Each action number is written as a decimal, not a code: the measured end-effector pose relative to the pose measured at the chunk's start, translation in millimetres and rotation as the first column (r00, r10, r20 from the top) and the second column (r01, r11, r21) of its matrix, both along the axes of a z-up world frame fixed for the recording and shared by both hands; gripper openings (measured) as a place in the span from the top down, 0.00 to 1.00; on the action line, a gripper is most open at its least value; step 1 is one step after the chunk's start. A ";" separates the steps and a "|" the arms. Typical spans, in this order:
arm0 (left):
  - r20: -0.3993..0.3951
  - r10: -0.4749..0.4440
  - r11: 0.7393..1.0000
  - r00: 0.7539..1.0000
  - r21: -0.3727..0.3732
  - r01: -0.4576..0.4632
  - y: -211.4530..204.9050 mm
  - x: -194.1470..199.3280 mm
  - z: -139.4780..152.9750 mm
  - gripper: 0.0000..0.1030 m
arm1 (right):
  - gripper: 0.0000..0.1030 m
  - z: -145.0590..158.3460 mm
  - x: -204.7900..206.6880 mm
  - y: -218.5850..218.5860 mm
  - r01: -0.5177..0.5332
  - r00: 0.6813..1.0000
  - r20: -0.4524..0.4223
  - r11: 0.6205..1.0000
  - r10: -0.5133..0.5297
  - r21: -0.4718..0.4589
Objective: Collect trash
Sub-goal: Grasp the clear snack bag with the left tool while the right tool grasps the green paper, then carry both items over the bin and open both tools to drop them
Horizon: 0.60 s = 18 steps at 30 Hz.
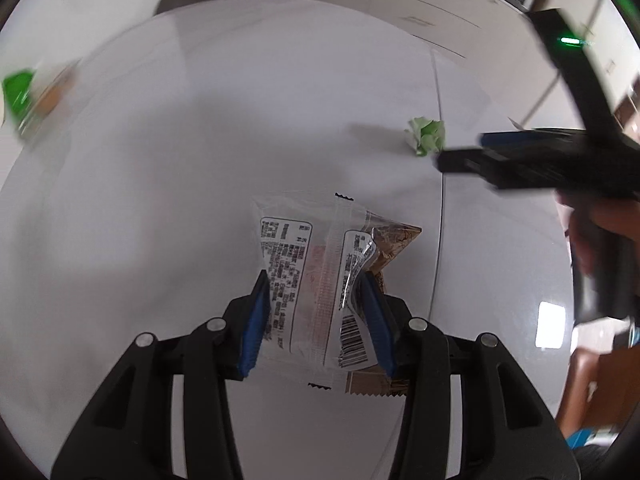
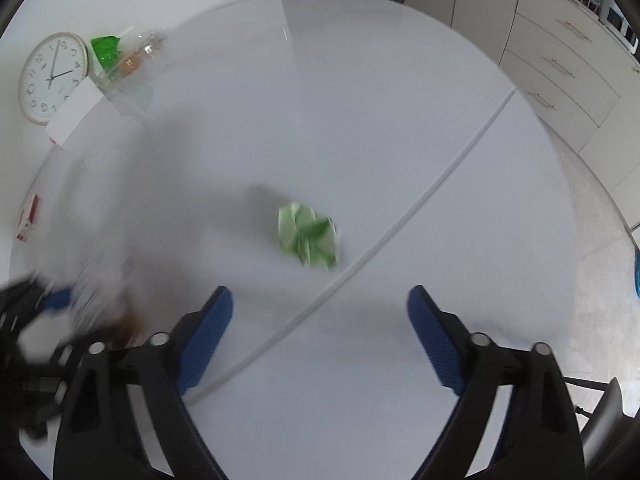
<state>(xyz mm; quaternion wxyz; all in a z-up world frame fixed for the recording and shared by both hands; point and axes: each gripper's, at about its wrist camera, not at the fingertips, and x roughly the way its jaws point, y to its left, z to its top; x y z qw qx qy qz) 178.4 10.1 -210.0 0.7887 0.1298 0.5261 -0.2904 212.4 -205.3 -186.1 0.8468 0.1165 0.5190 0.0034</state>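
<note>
The left wrist camera sits just behind the left gripper (image 1: pixel 316 300) and looks steeply down on the white surface (image 1: pixel 200 160) from close range, with a clear wrapper (image 1: pixel 316 280) filling the middle. The right wrist camera rides behind the right gripper (image 2: pixel 320 320), set higher and tilted forward, taking in most of the surface (image 2: pixel 340 100) up to a chair at 12 o'clock. Both views share the crumpled green paper (image 1: pixel 426 135) (image 2: pixel 308 236): at 2 o'clock in the left view, near centre in the right. Each camera also catches the other gripper, at 3 o'clock and 8 o'clock.
</note>
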 end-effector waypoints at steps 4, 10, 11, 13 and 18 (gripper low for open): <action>-0.004 0.063 0.998 0.998 -0.010 -0.063 9.1 -11.9 6.3 0.57 | 0.35 -7.4 15.0 7.6 -0.011 1.000 0.002 0.999 0.011 -0.049; -0.002 0.089 0.995 0.996 -0.036 -0.089 8.7 -34.2 18.7 0.57 | 0.68 -6.2 13.0 13.4 -0.043 0.999 0.019 0.995 0.045 -0.095; 0.005 0.082 0.996 0.997 -0.034 -0.082 7.6 -35.7 21.3 0.57 | 0.68 -4.3 10.1 12.3 -0.044 0.999 0.024 0.995 0.046 -0.095; 0.015 0.069 0.997 0.998 -0.034 -0.068 6.9 -40.7 26.0 0.57 | 0.68 1.9 -2.6 8.5 -0.039 0.998 0.038 0.995 0.043 -0.087; 0.034 0.048 0.997 0.998 -0.055 -0.047 -5.3 -59.1 40.1 0.57 | 0.68 24.7 -57.7 -7.1 -0.014 0.996 0.083 0.999 0.017 -0.039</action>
